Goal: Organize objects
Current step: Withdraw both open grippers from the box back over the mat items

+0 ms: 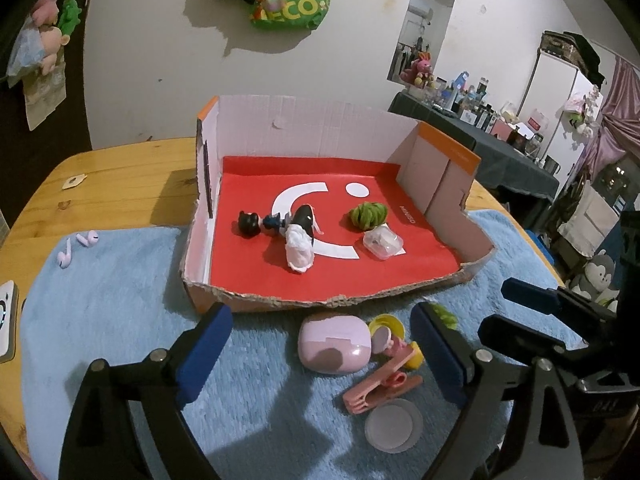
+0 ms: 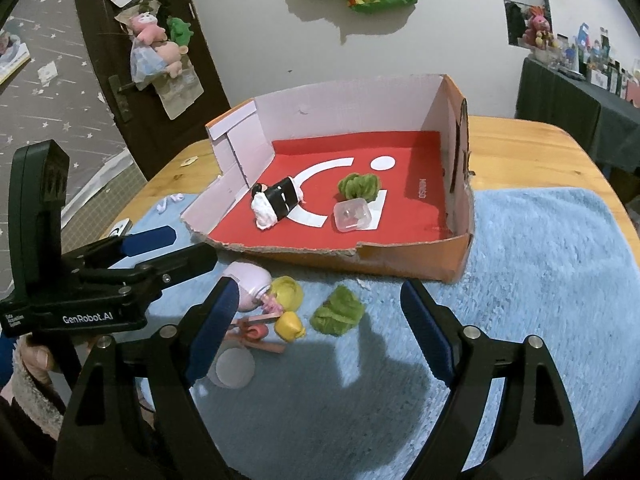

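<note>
We hold the left tool [image 1: 322,354] and the right tool [image 2: 316,324] wide apart with nothing gripped, just in front of the box [image 1: 400,298]. Inside the box lie a doll [image 1: 298,236], a green scrunchie [image 1: 368,214] and a clear case [image 1: 382,244]; a pink case [image 1: 332,346] sits before it.

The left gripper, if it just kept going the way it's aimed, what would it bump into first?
Probably the pink earbud case on the blue towel, lying just ahead of the open left gripper. The cardboard box comes after. Depth is hard to judge.
</note>
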Demonstrator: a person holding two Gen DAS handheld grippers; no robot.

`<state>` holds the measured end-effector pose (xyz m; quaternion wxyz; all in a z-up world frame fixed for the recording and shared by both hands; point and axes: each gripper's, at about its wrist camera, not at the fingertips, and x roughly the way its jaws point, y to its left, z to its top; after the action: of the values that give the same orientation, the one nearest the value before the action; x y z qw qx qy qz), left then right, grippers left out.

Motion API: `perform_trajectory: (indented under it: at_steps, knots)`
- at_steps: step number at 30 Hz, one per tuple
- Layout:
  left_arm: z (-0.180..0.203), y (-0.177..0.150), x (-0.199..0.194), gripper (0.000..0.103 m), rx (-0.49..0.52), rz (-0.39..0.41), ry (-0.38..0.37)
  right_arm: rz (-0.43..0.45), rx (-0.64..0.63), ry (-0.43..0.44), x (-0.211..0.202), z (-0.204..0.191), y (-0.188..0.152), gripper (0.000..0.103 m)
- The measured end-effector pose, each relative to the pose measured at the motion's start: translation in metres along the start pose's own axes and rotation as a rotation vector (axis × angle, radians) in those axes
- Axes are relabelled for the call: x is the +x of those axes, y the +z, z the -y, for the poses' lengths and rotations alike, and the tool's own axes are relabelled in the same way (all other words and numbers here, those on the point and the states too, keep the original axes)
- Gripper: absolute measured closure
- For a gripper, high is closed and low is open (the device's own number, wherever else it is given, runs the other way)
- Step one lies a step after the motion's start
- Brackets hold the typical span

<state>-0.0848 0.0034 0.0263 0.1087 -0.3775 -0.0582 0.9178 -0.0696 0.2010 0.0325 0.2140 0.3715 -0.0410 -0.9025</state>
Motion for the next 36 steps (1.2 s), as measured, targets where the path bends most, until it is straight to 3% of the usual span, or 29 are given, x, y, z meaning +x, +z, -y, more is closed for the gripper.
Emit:
perform_trajectory:
  at_steps: [15,18,36]
  knots:
    - [0.005,-0.014,-0.002,0.005,0.009,-0.032,0.003,-0.008,-0.003,-0.006,-0.001,-0.003,-0.009,0.019]
    - [0.008,-0.017,-0.001,0.005,0.018,-0.041,0.008,-0.012,-0.004,-0.006,0.0,-0.004,-0.012,0.01]
    - [0.004,-0.029,0.003,0.005,0.007,-0.072,0.029,-0.026,-0.009,-0.01,0.006,-0.004,-0.02,0.01]
